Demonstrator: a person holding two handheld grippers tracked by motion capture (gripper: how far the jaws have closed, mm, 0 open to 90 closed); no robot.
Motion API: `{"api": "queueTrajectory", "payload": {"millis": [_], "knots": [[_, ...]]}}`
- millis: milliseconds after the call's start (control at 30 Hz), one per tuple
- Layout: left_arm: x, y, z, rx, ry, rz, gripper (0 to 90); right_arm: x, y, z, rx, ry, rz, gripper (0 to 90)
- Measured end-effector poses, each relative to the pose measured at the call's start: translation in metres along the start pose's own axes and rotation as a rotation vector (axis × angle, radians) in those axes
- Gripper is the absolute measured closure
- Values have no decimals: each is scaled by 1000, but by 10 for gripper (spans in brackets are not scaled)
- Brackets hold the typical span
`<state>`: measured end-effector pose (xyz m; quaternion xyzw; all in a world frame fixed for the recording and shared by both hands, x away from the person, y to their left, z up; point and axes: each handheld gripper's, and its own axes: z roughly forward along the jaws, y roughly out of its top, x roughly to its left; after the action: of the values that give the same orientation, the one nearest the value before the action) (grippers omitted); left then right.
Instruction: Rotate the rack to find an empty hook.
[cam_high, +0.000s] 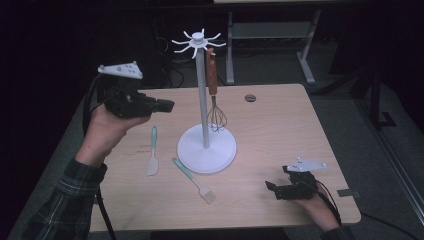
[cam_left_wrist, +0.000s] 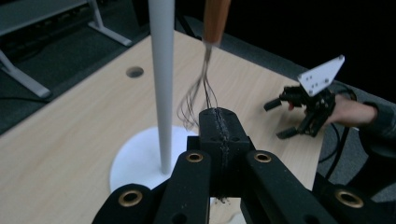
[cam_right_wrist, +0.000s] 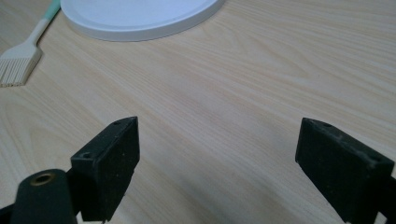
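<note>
A white utensil stand (cam_high: 204, 90) with a round base (cam_high: 220, 155) and hooked top rises mid-table. A whisk with a brown wooden handle (cam_high: 212, 75) hangs from one hook, its wire head (cam_left_wrist: 196, 100) near the pole (cam_left_wrist: 162, 84). My left gripper (cam_high: 167, 105) is raised left of the pole, shut, with nothing between its jaws (cam_left_wrist: 219, 126). On the table lie a teal-handled spatula (cam_high: 153, 152) and a teal-handled pastry brush (cam_high: 194, 180). My right gripper (cam_high: 272, 189) rests low at the front right, open and empty above bare wood; the brush bristles (cam_right_wrist: 18, 65) lie far off.
The wooden table (cam_high: 280, 130) has a cable hole (cam_high: 250, 98) at the back. Its right and front edges lie close to my right hand. Behind it stands a metal table frame (cam_high: 270, 35) on a dark floor.
</note>
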<state>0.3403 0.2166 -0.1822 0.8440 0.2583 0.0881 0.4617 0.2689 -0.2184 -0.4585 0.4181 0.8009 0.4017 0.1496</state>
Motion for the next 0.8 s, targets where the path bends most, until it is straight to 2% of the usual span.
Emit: {"api": "queueTrajectory", "payload": {"millis": [100,267,500,633,800], "knots": [[2,17,-5,-22,-16,5,897,-1,0,1,7,18,14,139],[3,41,-9,-43,-20,25,897,-2,0,2,16,16,27,140],[5,67,-16,-79,-20,37,897,-4,-1,2,15,7,23,139],[7,80,-16,-83,-20,33,897,-5,-1,3,15,24,40,139],[9,90,-15,-77,20,48,897,-4,-1,3,10,26,36,139]]}}
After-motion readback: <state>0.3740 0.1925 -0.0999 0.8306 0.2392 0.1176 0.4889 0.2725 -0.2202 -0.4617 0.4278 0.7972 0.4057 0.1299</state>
